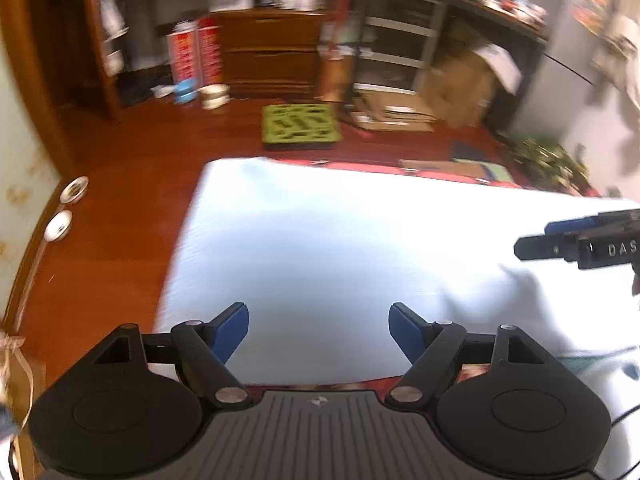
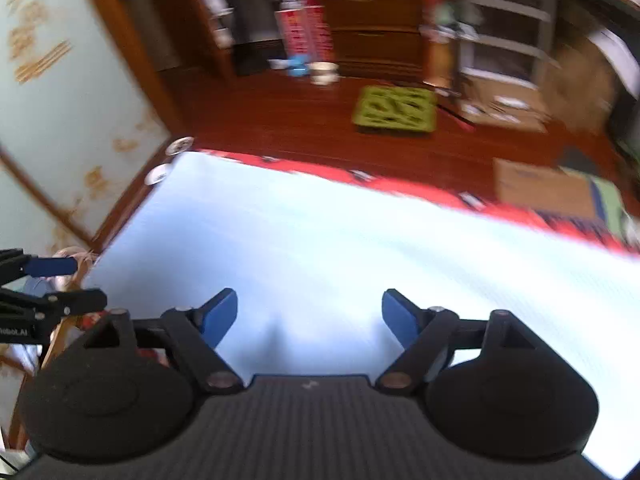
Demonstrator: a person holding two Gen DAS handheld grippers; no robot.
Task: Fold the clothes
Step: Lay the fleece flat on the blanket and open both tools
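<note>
Your left hand-held gripper (image 1: 319, 330) and right hand-held gripper (image 2: 310, 317) both stand wide with nothing between the blue pads, over a white padded surface (image 1: 304, 240) whose far edge and left corner drop to a reddish wooden floor (image 1: 132, 152). Beyond that lies a green mat (image 1: 301, 123), then brown drawers (image 1: 272, 52) and cluttered shelves (image 1: 394, 48). The white garment (image 1: 516, 312) lies bunched at the right, blurred and overexposed, just beside your left gripper.

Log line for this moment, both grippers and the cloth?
left gripper: open, empty | right gripper: open, empty | white garment: lying on white surface, ungripped
</note>
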